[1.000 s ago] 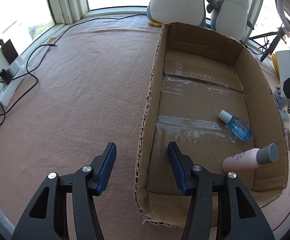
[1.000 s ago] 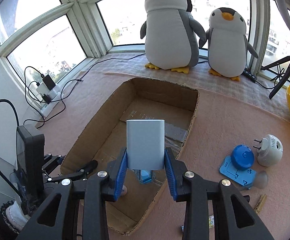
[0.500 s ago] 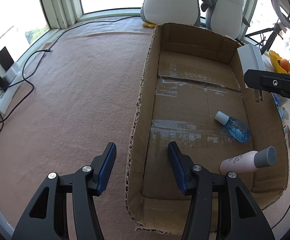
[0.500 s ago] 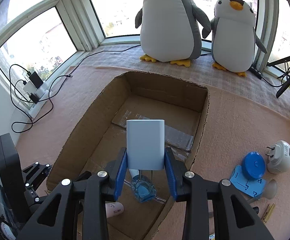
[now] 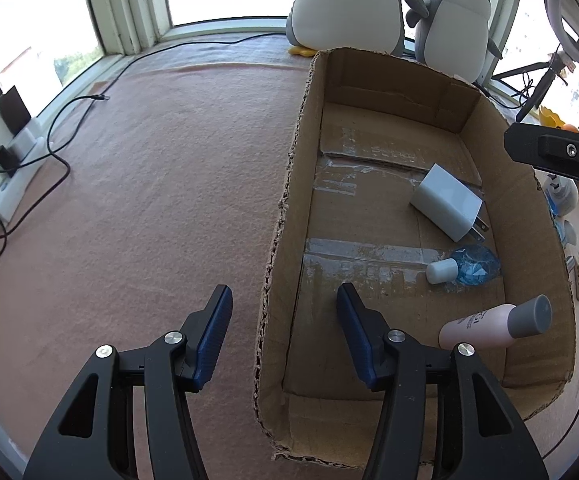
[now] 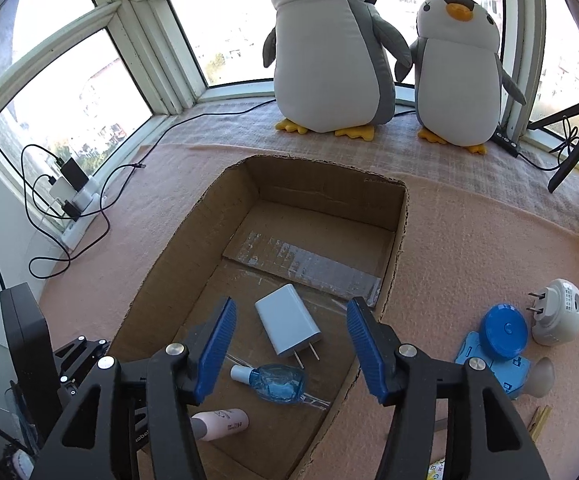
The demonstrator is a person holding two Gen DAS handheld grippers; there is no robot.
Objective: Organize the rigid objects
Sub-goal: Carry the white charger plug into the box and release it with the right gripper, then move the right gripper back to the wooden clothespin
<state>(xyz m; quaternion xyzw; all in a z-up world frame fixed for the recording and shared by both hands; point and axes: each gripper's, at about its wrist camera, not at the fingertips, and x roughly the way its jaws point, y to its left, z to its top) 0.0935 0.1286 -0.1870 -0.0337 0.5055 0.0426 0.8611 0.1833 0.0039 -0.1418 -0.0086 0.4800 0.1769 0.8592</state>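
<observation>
Right gripper [image 6: 291, 350] hangs over the cardboard box [image 6: 399, 248], jaws spreading and nothing between them. The white charger [image 6: 287, 324] lies flat on the box floor, prongs toward 5 o'clock in the right wrist view, clear of both pads.

Left gripper [image 5: 281, 332]: jaws apart in view and empty, straddling the box's left wall, one finger outside on the pink mat [image 5: 149, 200], one inside.

Box contents, left wrist view: charger at 2 o'clock of centre, blue bottle [image 5: 471, 266] with white cap just beneath its prongs at 3 o'clock, pink bottle [image 5: 489, 326] with grey cap at 4 o'clock against the right wall.

Still outside, right wrist view, 3 to 4 o'clock: white plug-in device [image 6: 557, 312], blue round lid [image 6: 505, 332] on a blue flat piece [image 6: 489, 364], a clothespin [image 6: 539, 420].

Risks, as I judge them:
- Left finger astride the wall could snag the ragged cardboard edge on lifting and drag the box.
- Right gripper swinging out toward 3 o'clock could clip the right wall if it stays low.
- The lid sits on the flat piece; a pinch there could slide or take both.
- The round plug-in body could roll out of flat pads.
</observation>
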